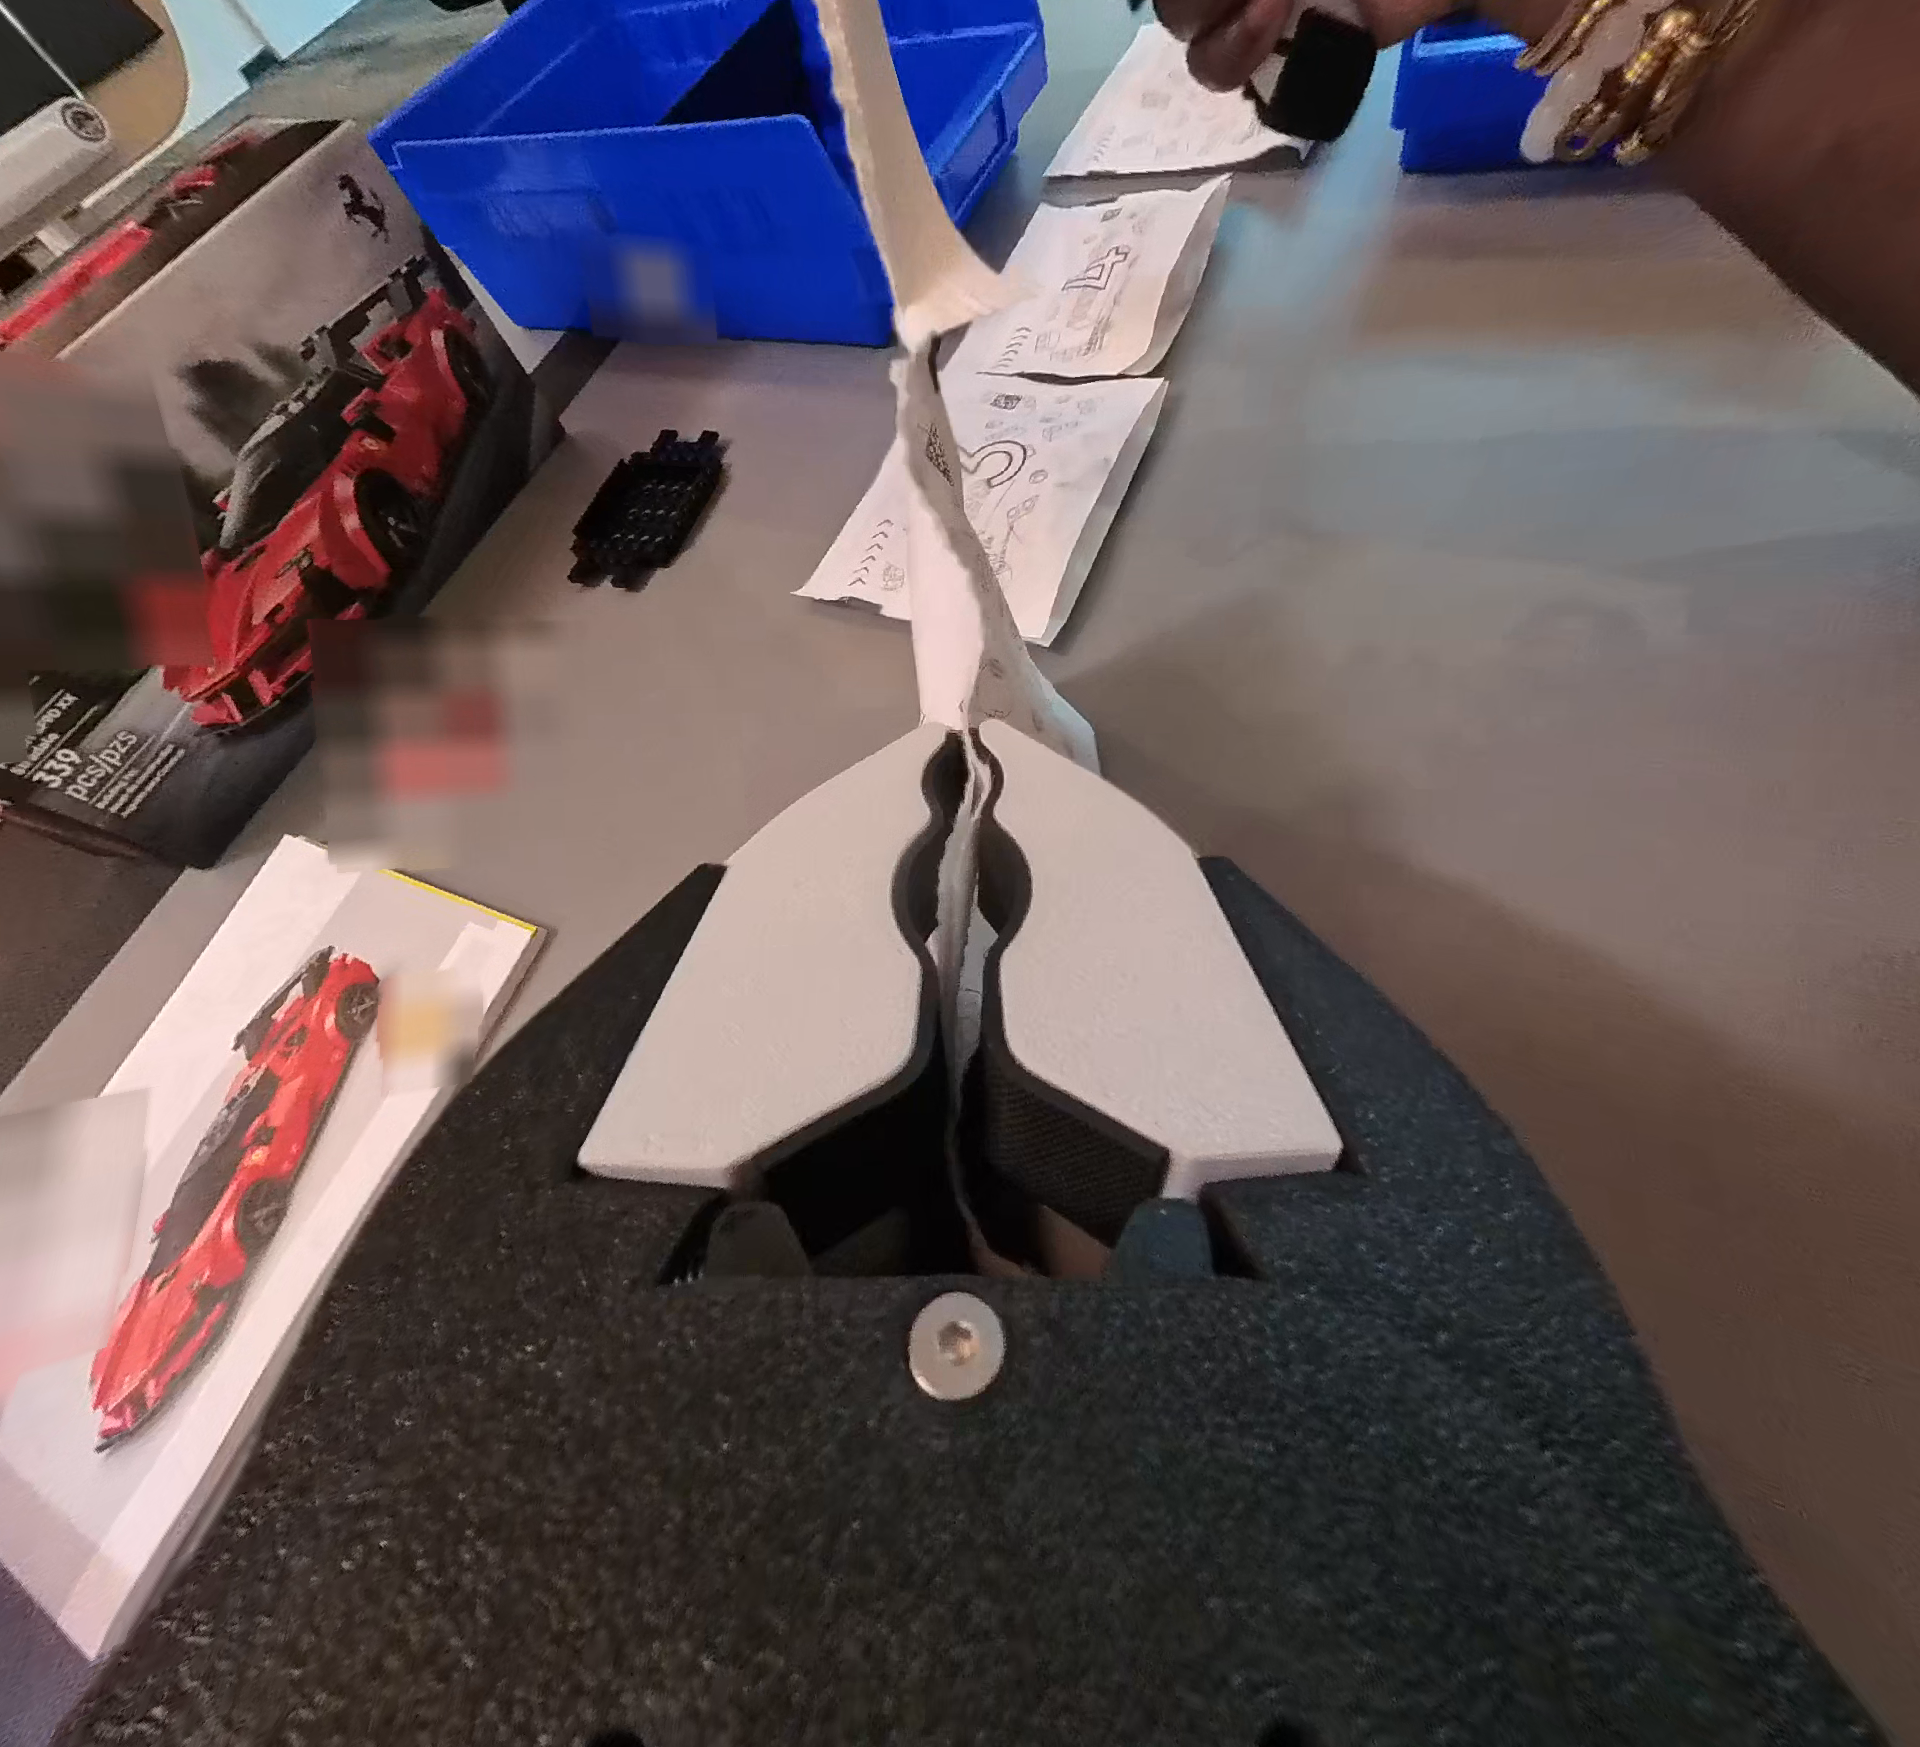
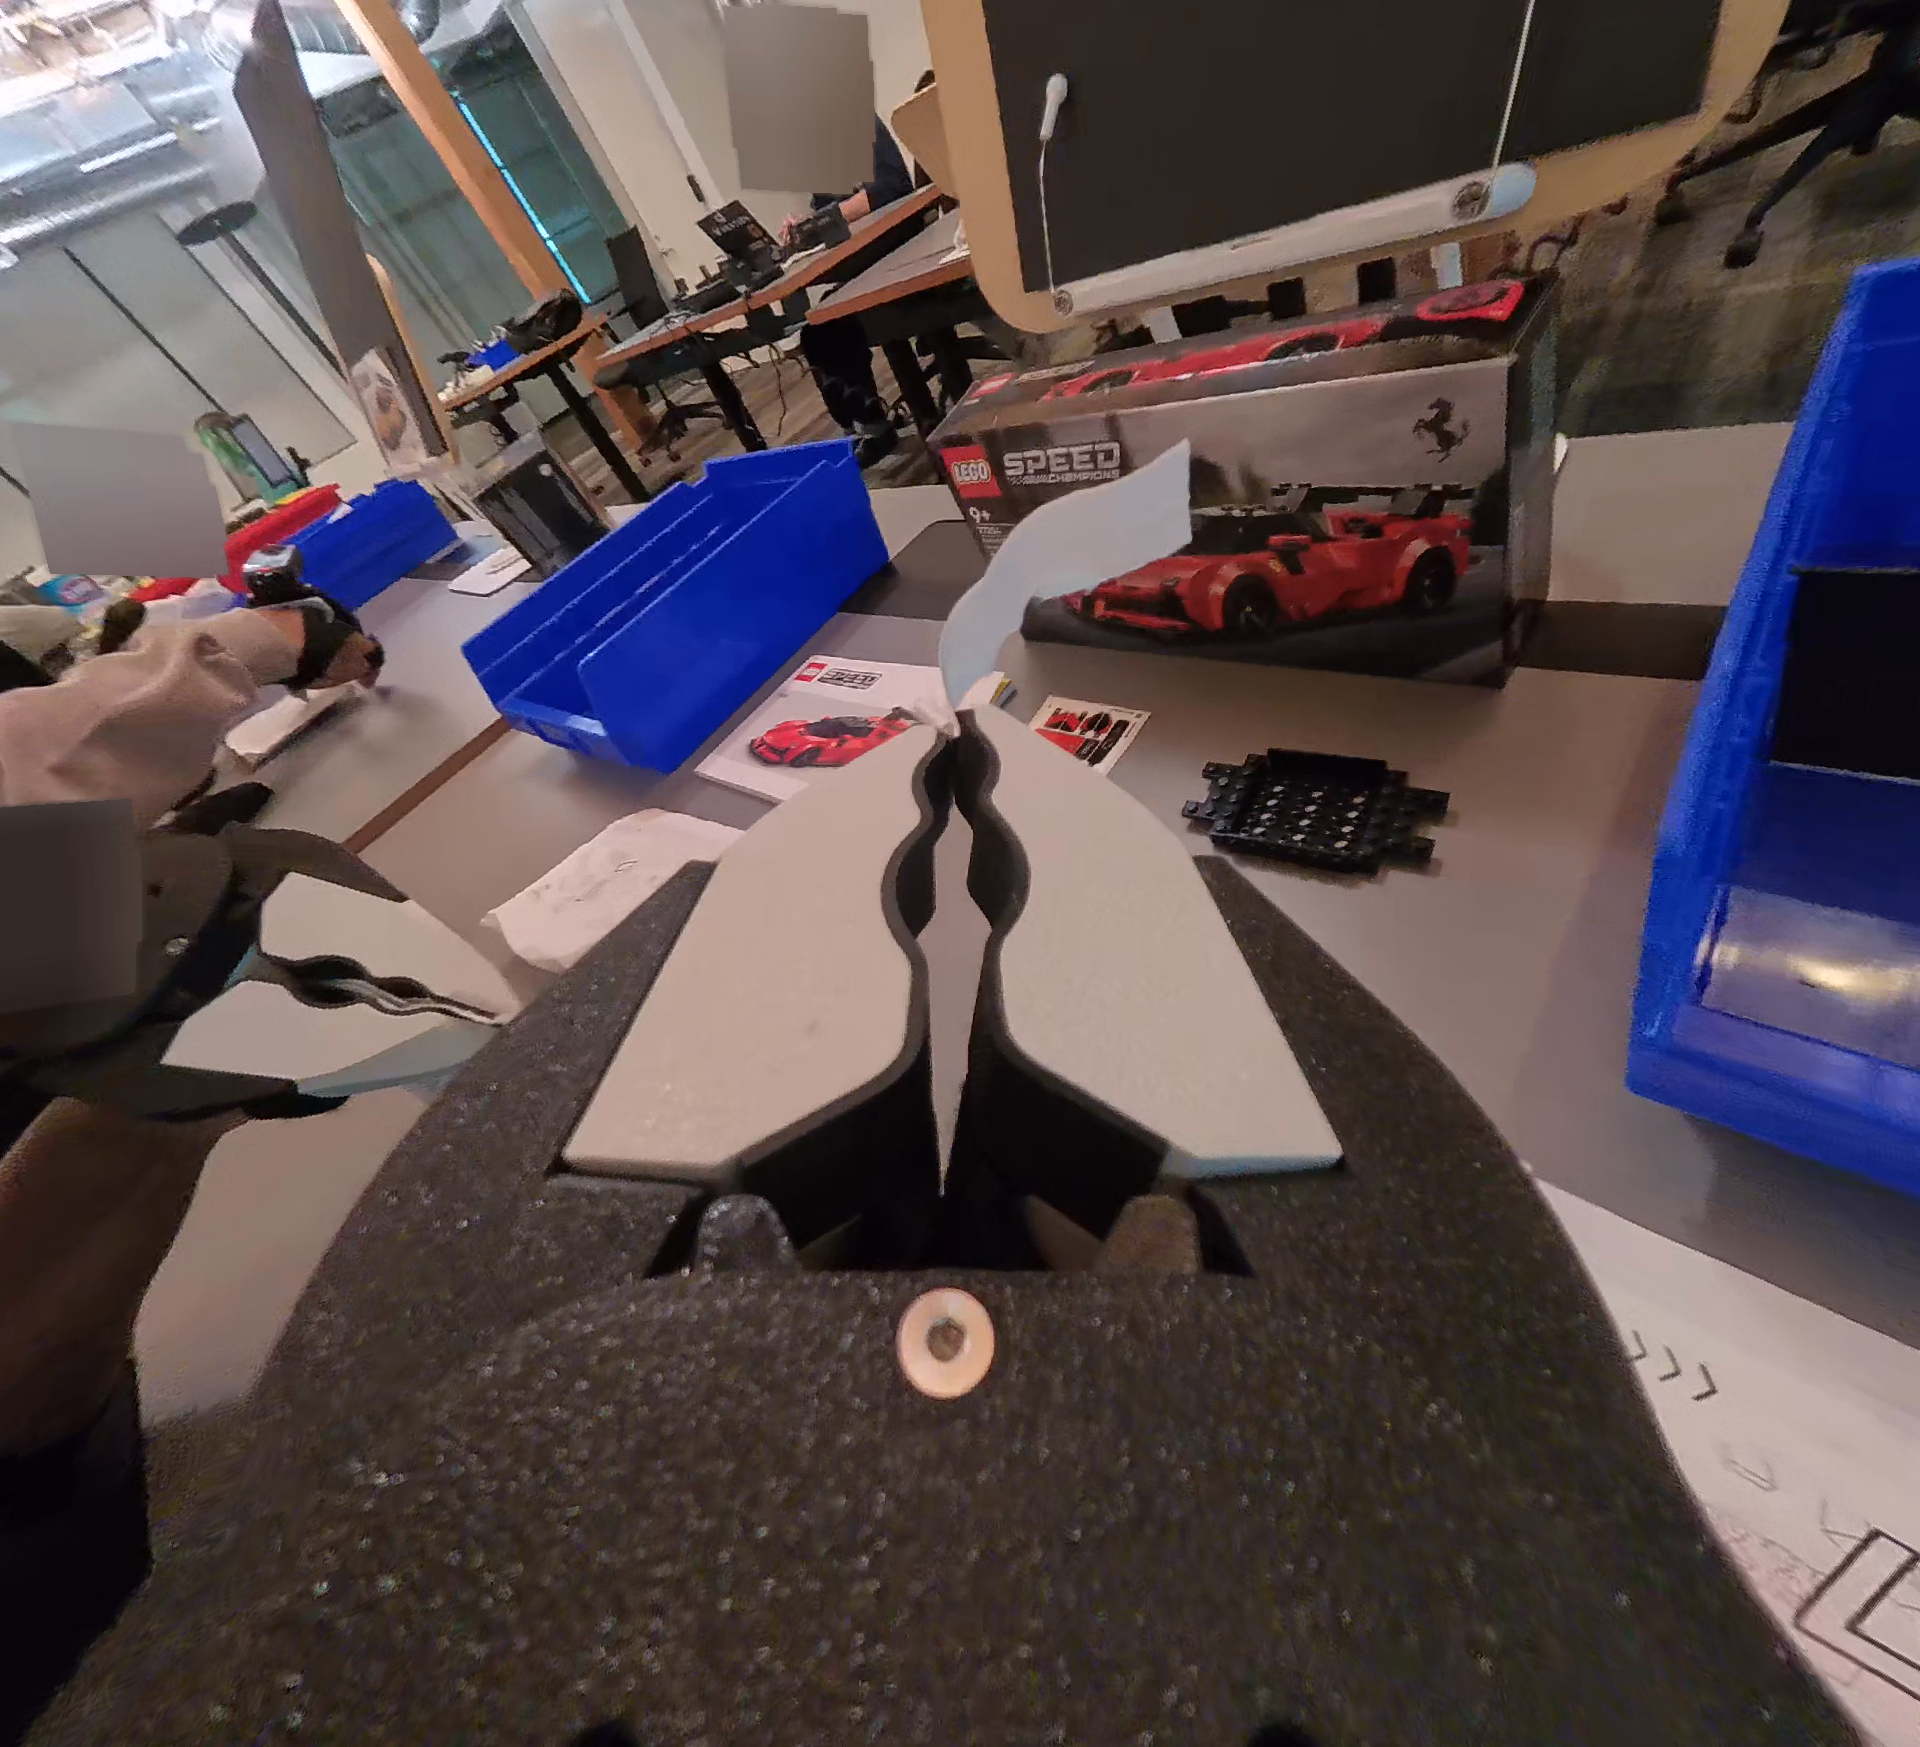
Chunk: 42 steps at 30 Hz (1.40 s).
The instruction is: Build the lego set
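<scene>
Grey tabletop (image 2: 1351, 1022), open-plan office beyond

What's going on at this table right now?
A person holds two grippers. The left gripper has its fingers shut on a white paper bag. The right gripper has pinched a torn white paper strip. More paper bags, a blue bin and a black brick plate lie around.

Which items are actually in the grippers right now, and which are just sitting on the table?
In the grippers:
- left gripper: shut on the printed white paper bag
- right gripper: shut on a white paper strip

Lying untouched:
- blue bin
- car-set box
- booklet
- sticker sheet
- black studded plate
- flat paper bags
</scene>
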Available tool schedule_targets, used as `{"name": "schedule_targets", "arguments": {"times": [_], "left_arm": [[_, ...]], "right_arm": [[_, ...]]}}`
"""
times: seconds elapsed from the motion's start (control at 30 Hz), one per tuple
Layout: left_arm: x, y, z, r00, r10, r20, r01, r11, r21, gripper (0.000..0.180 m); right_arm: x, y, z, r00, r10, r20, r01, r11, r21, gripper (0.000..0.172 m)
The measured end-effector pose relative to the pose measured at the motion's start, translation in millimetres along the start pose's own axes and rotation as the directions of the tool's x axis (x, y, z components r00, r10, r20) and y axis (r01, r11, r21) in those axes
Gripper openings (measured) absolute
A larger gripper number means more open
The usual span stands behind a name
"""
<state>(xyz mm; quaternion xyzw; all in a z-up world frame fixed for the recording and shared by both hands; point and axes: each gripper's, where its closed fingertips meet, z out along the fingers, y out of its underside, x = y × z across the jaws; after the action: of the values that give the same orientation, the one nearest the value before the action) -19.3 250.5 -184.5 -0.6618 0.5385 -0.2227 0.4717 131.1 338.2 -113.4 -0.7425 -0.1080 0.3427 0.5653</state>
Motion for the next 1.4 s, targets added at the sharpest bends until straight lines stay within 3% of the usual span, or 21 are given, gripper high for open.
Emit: {"name": "schedule_targets", "arguments": {"times": [0.13, 0.2, 0.23, 0.37, 0.57, 0.87, 1.03, 1.2, 1.3, 1.4], "left_arm": [[3.5, -4.0, -0.1, 1.000, -0.009, -0.013, 0.009, 0.999, 0.030, 0.000], [-4.6, 8.6, -5.2, 0.999, 0.008, 0.034, -0.007, 1.000, -0.024, 0.000], [-3.9, 6.0, -8.7, 1.000, -0.022, 0.014, 0.022, 1.000, 0.010, 0.000], [-2.9, 3.9, -8.2, 1.000, 0.003, 0.002, -0.003, 1.000, 0.013, 0.000], [-2.9, 4.8, -11.9, 1.000, -0.002, -0.006, 0.003, 0.999, 0.036, 0.000], [2.2, 1.8, -14.2, 1.000, -0.002, -0.005, 0.002, 0.998, 0.056, 0.000], [3.8, 1.4, -14.5, 1.000, 0.006, -0.001, -0.006, 0.999, 0.052, 0.000], [4.8, 1.5, -14.7, 1.000, -0.005, -0.015, 0.005, 0.999, 0.053, 0.000], [5.0, 1.6, -15.0, 1.000, -0.003, -0.010, 0.004, 0.999, 0.055, 0.000], [6.1, 2.0, -15.6, 1.000, -0.010, -0.013, 0.011, 0.998, 0.058, 0.000]], "right_arm": [[10.5, -11.0, -7.7, 0.999, -0.013, -0.052, 0.015, 0.999, 0.038, 0.001], [35.8, -33.2, -33.5, 0.982, -0.033, -0.185, 0.059, 0.989, 0.135, 0.000], [34.3, -41.5, -43.7, 0.988, -0.026, -0.155, 0.052, 0.985, 0.163, 0.000], [2.0, -18.7, -51.0, 0.992, -0.124, -0.034, 0.123, 0.992, -0.027, 0.000], [-35.2, 32.9, -81.3, 0.977, -0.199, 0.075, 0.213, 0.931, -0.296, 0.001], [-51.1, 49.8, -109.1, 0.977, -0.195, 0.087, 0.214, 0.907, -0.362, 0.001], [-42.8, 20.9, -124.2, 0.975, -0.219, 0.045, 0.222, 0.925, -0.310, 0.001], [34.0, -48.1, -152.9, 0.956, -0.253, -0.151, 0.194, 0.927, -0.321, 0.001], [106.4, -77.0, -169.1, 0.930, -0.211, -0.300, 0.092, 0.926, -0.365, 0.001], [193.0, -85.2, -185.3, 0.854, -0.208, -0.477, -0.026, 0.899, -0.438, 0.001]]}}
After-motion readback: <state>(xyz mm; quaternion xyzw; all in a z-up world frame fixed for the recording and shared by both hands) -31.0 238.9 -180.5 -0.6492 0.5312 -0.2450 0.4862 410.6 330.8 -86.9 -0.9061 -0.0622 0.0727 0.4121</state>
